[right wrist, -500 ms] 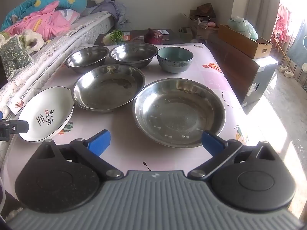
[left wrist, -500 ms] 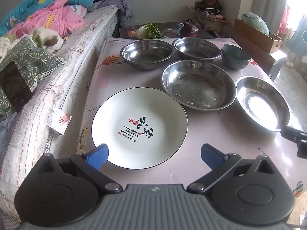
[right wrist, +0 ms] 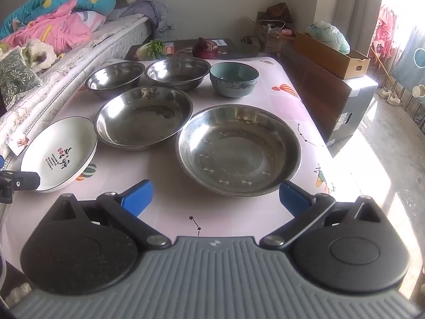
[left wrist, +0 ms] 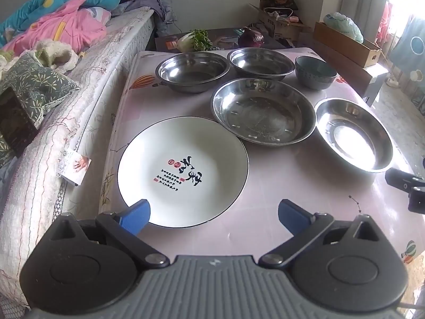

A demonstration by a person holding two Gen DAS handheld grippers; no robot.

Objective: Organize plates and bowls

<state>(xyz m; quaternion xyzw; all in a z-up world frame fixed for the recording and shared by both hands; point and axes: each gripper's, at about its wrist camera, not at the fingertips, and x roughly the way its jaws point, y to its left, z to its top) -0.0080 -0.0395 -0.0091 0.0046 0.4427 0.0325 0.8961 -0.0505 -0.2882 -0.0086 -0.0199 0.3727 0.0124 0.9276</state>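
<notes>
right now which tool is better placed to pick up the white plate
Left. The left tool is open with the white plate right at its fingers; the right tool faces a steel dish.

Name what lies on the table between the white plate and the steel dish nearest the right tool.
Another steel dish sits between the white plate and the nearest steel dish; the right wrist view shows it.

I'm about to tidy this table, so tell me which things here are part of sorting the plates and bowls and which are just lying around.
For the job: white plate; two steel plates; two steel bowls; teal bowl.

Just lying about: leafy greens; red cabbage; cardboard boxes; bedding; pillow.
</notes>
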